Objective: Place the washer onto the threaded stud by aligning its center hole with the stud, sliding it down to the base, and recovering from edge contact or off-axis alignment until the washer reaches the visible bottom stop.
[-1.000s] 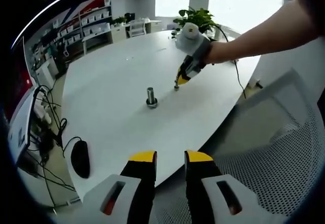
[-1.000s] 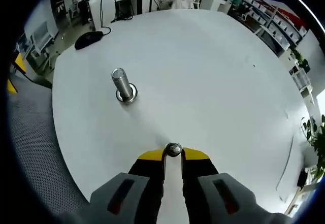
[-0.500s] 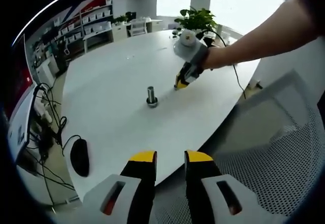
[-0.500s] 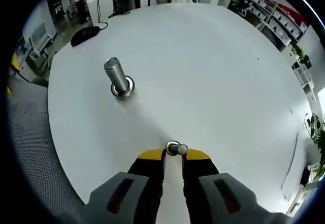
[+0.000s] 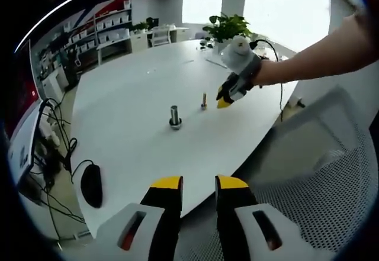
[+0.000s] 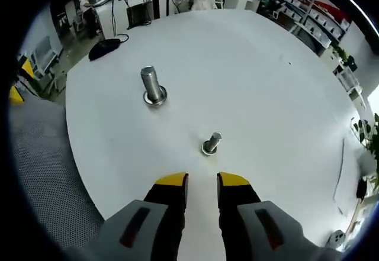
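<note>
On the round white table (image 5: pixel 130 95) stands a large threaded stud (image 5: pixel 175 116) (image 6: pixel 151 84), upright, with a metal ring at its base (image 6: pixel 155 99). A small bolt-like piece (image 5: pixel 204 101) (image 6: pixel 211 144) stands alone on the table to one side of the stud. My right gripper (image 6: pixel 202 181) is open, a short way back from the small piece and not touching it. In the left gripper view the right gripper (image 5: pixel 224 102) hovers just right of that piece, held by a hand. My left gripper (image 5: pixel 198 184) hangs open off the table's near edge, with nothing between its jaws.
A black mouse (image 5: pixel 93 185) (image 6: pixel 103 48) with its cable lies near the table's edge. A mesh chair (image 5: pixel 320 202) (image 6: pixel 41 172) sits below the rim. A potted plant (image 5: pixel 228 24) and a thin cable (image 6: pixel 340 172) are at the far side.
My right gripper has opened, let go of the small bolt-like piece and drawn back; the piece now stands free on the table. The left gripper has stayed put.
</note>
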